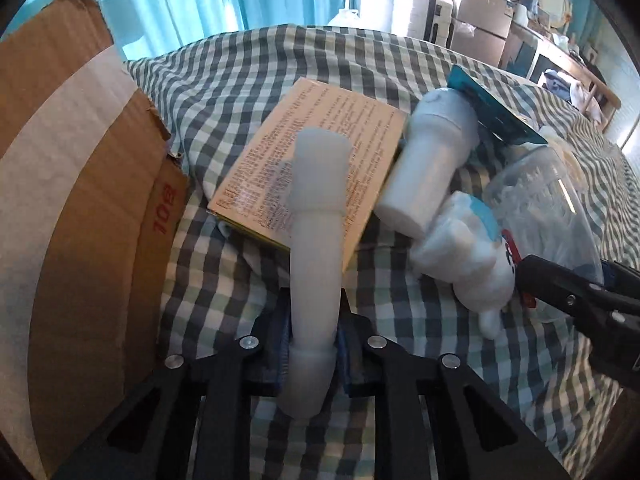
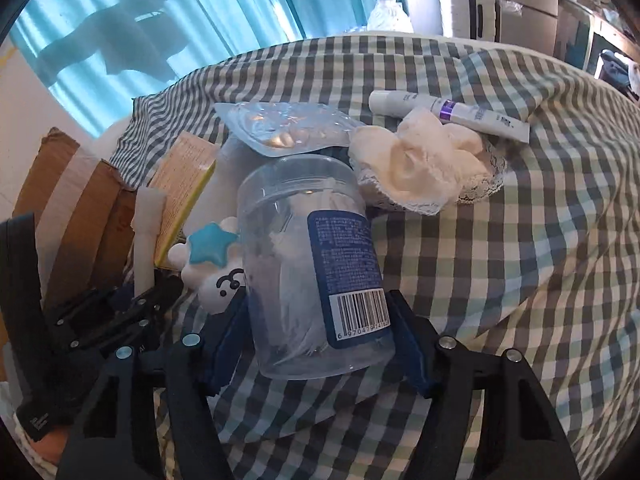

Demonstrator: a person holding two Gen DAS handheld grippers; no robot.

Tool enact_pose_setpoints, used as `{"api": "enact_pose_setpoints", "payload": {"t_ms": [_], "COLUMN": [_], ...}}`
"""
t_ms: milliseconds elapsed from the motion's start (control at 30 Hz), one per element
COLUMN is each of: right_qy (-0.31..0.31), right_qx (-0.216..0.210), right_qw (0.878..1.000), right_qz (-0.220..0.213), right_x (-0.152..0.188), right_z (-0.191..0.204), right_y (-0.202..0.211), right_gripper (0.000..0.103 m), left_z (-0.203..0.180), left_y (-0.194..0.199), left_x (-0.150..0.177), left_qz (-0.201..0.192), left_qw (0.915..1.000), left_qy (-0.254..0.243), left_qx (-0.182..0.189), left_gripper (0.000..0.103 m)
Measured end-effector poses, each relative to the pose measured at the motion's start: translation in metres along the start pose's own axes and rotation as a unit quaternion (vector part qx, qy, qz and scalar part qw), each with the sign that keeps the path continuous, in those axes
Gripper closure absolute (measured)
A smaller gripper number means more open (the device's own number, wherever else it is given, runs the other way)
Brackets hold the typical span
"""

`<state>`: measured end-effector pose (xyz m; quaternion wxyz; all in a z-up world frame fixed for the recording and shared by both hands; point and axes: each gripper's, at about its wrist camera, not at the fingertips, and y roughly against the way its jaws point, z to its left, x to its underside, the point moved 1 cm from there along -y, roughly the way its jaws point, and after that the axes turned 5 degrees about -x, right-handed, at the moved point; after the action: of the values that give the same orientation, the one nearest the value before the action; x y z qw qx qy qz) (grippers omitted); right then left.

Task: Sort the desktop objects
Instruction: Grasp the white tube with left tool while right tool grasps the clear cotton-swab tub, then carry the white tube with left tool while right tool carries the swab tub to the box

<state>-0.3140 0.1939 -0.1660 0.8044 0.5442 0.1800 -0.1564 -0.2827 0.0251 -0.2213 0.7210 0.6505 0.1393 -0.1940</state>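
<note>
Left gripper [image 1: 314, 350]: blue pads clamped on the lower part of a white tube [image 1: 316, 240], which stands up along the fingers in front of a yellow printed box [image 1: 316, 148] lying on checked cloth [image 1: 240, 76]. Torn cardboard box [image 1: 72, 184] at left. Right of the printed box: white bottle [image 1: 430, 160] on its side, white plush toy [image 1: 464, 248], clear plastic jar [image 1: 548, 208], with the right gripper's black finger [image 1: 568, 296] beside the toy.
</note>
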Motion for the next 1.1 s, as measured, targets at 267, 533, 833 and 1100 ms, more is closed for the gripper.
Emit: {"api": "enact_pose_setpoints", "payload": {"t_ms": [267, 533, 833, 1100], "right_qy": [-0.036, -0.053, -0.047, -0.016], "right_qx": [-0.024, -0.007, 0.005, 0.022], "right_qw": [0.999, 0.998, 0.998, 0.995], "right_qz": [-0.016, -0.036, -0.045, -0.093], "right_x": [0.045, 0.090, 0.139, 0.137], "right_z": [0.005, 0.015, 0.047, 0.093], "right_y": [0.049, 0.118, 0.162, 0.219], "right_gripper": [0.040, 0.041, 0.041, 0.041], "left_z": [0.005, 0.005, 0.016, 0.028], "left_y": [0.045, 0.111, 0.161, 0.211], "left_x": [0.030, 0.054, 0.085, 0.088], "left_qz": [0.008, -0.013, -0.031, -0.071], "left_qw": [0.9969, 0.9919, 0.9897, 0.9843], "left_qy": [0.053, 0.062, 0.072, 0.072], "left_qx": [0.057, 0.110, 0.120, 0.144], "left_gripper": [0.086, 0.087, 0.087, 0.087]}}
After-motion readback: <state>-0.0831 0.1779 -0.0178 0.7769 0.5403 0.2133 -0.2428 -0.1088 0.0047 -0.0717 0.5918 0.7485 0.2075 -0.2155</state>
